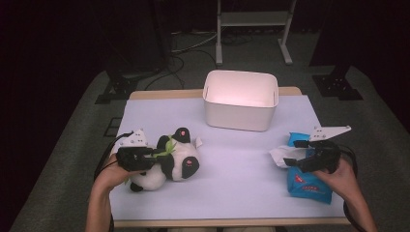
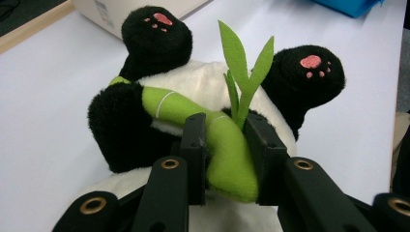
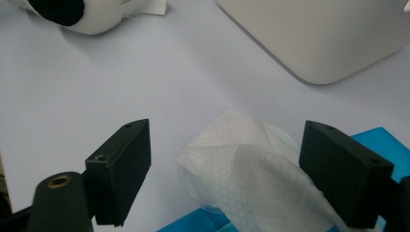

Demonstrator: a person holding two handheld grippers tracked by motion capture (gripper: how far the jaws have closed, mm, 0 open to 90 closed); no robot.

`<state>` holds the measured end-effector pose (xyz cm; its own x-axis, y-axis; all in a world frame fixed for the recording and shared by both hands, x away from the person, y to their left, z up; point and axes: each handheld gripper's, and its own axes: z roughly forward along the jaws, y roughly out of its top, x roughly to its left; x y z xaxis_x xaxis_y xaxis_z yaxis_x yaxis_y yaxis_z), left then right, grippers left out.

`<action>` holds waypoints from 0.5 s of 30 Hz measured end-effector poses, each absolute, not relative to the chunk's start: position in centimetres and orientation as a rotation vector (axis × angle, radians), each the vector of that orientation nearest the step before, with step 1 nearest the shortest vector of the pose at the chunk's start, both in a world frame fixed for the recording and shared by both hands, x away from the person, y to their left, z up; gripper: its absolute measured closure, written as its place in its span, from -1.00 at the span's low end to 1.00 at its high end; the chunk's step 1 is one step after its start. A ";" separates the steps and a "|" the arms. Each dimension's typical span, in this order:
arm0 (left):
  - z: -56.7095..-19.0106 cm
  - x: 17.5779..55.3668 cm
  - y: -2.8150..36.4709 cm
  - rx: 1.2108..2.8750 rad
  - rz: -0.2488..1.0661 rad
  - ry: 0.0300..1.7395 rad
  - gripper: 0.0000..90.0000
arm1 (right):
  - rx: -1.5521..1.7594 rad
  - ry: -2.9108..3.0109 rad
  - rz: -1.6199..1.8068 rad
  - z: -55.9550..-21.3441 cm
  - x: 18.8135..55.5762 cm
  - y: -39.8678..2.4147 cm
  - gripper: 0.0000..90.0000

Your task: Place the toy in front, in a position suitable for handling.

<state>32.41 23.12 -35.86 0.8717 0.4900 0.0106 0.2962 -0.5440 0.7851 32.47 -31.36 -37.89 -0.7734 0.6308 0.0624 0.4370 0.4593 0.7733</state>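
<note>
**Left gripper pinches the panda's bamboo**

Left gripper (image 2: 227, 159) is clamped on the green bamboo stalk (image 2: 227, 150) of the plush panda (image 1: 169, 162), which lies near the table's (image 1: 232, 159) left edge. Right gripper (image 3: 225, 164) stands spread over a white tissue (image 3: 246, 164) on the blue pack (image 1: 309, 181). Bare tabletop lies between them; the white bin (image 1: 240, 100) sits at the far edge, dark floor beyond.

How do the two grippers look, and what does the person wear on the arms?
Both the left gripper and the right gripper are black with flat rectangular jaws, brass-coloured rivets, a pale three-cornered top plate and a black trailing cable. The forearms are bare, without sleeves.
</note>
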 end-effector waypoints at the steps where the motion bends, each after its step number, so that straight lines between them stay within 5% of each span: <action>1: -35.8 32.5 23.1 2.179 0.287 0.570 0.61 | 0.923 2.477 1.210 -37.9 32.5 -31.4 -0.61; 15: -34.3 32.6 21.6 2.180 0.284 0.525 0.63 | 0.918 2.481 1.209 -37.9 32.5 -31.4 -0.61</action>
<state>32.63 21.56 -34.28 0.8860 0.4632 0.0190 0.2696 -0.5481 0.7918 32.52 -31.38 -37.90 -0.7763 0.6273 0.0618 0.4352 0.4624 0.7725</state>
